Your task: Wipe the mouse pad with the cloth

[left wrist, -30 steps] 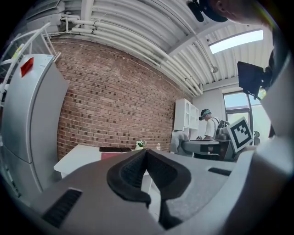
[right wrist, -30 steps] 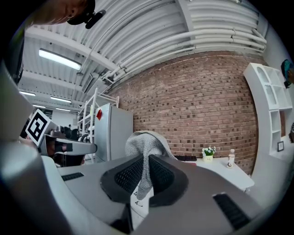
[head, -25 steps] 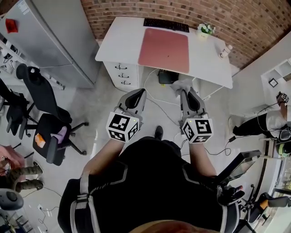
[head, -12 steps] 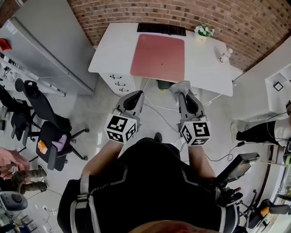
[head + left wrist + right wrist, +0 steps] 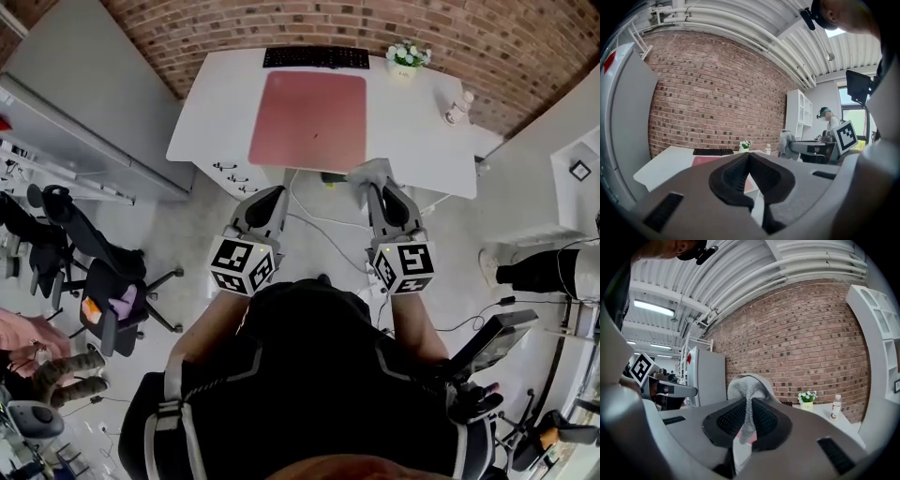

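A soft grey cloth (image 5: pixel 749 383) with a nubby knitted texture is pinched in the right gripper (image 5: pixel 382 187). The gripper's dark ribbed jaws are clamped on a hanging fold, and the rest of the cloth bunches in a rounded lump above their tips. The cloth is held in the air at the near edge of a white rectangular desk (image 5: pixel 422 131), close to the near right corner of the mouse pad and clear of it. The large dusty-pink rectangular mouse pad (image 5: pixel 307 120) lies flat and matte on the desk. Beyond it a slim black keyboard (image 5: pixel 316 57) sits along the far edge, against a red brick wall (image 5: pixel 506 37). A small white pot of white flowers (image 5: pixel 405 56) stands to the right of the keyboard, and a small pale bottle (image 5: pixel 457 106) stands well to the pad's right. The left gripper (image 5: pixel 270 199) hangs level with the right one, short of the desk, with its ribbed jaws pressed together on nothing. Cables trail over the glossy pale floor (image 5: pixel 187 253) below.
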A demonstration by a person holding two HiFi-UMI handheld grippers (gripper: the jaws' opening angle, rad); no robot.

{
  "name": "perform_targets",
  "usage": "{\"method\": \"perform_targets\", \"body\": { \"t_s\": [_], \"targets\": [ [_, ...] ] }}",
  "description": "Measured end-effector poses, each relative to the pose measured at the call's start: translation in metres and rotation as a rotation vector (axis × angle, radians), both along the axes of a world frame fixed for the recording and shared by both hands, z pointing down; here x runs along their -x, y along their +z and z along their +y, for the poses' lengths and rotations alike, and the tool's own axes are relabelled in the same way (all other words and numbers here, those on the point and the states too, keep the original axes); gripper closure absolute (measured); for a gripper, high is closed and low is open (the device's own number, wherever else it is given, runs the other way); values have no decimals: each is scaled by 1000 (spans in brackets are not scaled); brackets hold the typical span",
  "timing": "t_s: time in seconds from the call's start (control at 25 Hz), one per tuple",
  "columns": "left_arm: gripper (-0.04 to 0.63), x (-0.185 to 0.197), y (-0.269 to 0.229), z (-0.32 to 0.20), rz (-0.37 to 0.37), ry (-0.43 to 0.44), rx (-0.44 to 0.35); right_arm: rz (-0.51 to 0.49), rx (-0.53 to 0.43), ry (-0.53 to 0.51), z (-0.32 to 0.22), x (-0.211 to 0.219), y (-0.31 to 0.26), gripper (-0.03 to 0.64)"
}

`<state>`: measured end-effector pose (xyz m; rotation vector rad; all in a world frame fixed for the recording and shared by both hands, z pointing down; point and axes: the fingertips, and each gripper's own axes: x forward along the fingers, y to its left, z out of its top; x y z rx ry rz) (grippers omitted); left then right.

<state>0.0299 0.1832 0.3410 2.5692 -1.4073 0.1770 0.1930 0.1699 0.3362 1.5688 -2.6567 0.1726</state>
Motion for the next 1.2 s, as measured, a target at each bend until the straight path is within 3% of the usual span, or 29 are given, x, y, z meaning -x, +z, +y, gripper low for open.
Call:
{"method": "perform_targets", "body": {
  "t_s": [0.4,0.76,0.96,1.2],
  "targets": [
    [595,7,1,-38,-2,-5,-6,7,-6,-34,-34,14,1,577],
    [595,27,-10,-91,5,28,-56,18,-46,47,-77,30,-13,577],
    [595,50,-11,-120,50,-11,-53,9,-42,76,-102,40,-15,577],
    [595,82,-7,-153,62,-28,-37,52,1,31,-132,72,-7,577]
  ]
}}
